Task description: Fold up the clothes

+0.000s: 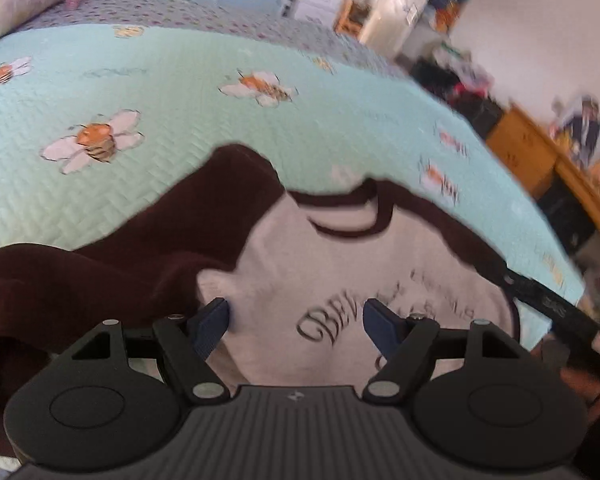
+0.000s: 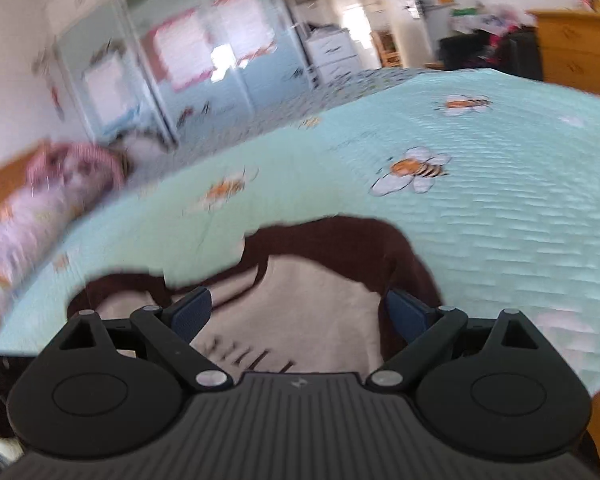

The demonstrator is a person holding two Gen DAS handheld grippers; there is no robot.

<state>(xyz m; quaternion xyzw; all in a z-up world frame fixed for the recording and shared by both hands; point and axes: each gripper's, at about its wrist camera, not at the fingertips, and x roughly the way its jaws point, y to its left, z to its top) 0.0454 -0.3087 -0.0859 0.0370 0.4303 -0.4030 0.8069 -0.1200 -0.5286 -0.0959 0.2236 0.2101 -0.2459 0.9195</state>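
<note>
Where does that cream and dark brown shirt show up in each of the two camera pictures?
Left wrist view: the shirt fills the lower middle, its dark sleeve spreading to the lower left, just beyond the open left gripper.
Right wrist view: the shirt lies at lower centre, behind the open right gripper.
Shared landmark: the light green bee-patterned bedspread under the shirt.

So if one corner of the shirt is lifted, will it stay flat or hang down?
The cream shirt with dark maroon sleeves probably hangs limp: its sleeve already lies bunched. It likely drags, not slides, on the quilted mint bedspread.
</note>
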